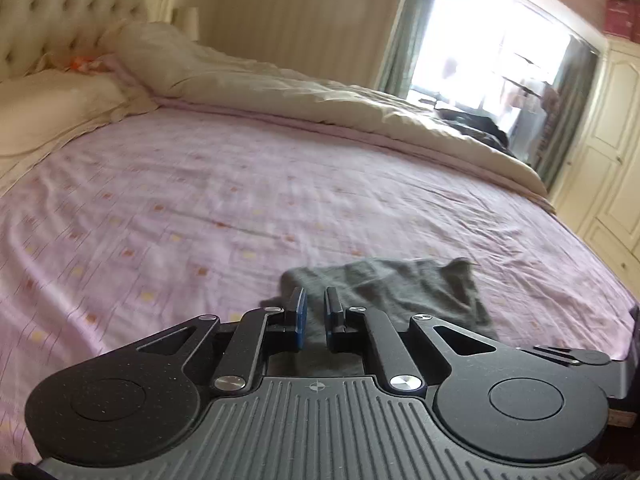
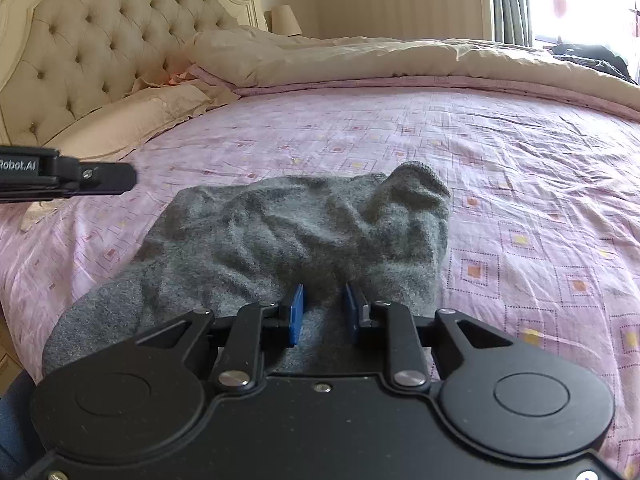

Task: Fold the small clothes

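A small grey knitted garment (image 2: 296,232) lies crumpled on the pink patterned bed sheet (image 2: 520,168). It also shows in the left wrist view (image 1: 400,292), to the front right. My right gripper (image 2: 323,300) hovers low over the garment's near part with its blue-padded jaws a little apart and nothing between them. My left gripper (image 1: 315,300) is near the garment's left edge, jaws slightly apart and empty. Part of the left gripper's body (image 2: 68,178) shows in the right wrist view at the left.
A cream duvet (image 2: 380,60) is bunched along the far side of the bed. Pillows (image 2: 132,120) and a tufted headboard (image 2: 100,40) are at the left. A dark garment (image 2: 592,58) lies at the far right by the window. White wardrobe doors (image 1: 612,140) stand to the right.
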A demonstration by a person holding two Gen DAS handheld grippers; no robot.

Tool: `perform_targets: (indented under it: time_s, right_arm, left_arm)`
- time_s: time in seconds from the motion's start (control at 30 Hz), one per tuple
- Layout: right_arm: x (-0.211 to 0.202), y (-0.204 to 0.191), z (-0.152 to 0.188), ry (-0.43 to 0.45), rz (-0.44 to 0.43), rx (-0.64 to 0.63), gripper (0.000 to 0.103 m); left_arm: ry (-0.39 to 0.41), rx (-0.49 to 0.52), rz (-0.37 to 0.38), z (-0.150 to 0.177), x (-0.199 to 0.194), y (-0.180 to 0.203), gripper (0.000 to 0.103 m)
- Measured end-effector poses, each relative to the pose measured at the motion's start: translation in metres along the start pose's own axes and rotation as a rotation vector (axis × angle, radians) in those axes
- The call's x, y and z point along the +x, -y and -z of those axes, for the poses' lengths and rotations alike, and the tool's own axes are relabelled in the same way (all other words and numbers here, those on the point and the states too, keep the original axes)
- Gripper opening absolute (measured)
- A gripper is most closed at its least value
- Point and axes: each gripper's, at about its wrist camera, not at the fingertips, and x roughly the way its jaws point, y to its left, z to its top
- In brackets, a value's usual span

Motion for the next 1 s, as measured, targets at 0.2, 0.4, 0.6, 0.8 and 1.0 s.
perform_targets:
  time_s: [0.2,0.4,0.6,0.8,1.0]
  right_arm:
    - [-0.002,0.001,-0.004,-0.003,-0.013,-0.003,0.035]
    - [-0.015,0.004,-0.02,0.032,-0.061,-0.029,0.035]
    - [0.037,0.016,-0.047,-0.039,-0.088,-0.058,0.033]
    - [0.069,0.065,-0.073,-0.026,0.109,0.052,0.039]
    - [0.013,0.068,-0.074,0.114,0.14,0.089,0.063]
  left_arm:
    - [-0.057,0.063,0.106,0.0,0.044,0.037,0.029]
    - [-0.115,-0.024,-0.008,0.038,0.071,0.009,0.03]
    - [-0.073,-0.001,-0.014,0.047,0.058,0.007,0.03]
    - [-0.08,-0.026,-0.005,0.044,0.06,0.005,0.03]
    - [-0.085,-0.029,-0.013,0.041,0.06,0.01,0.032]
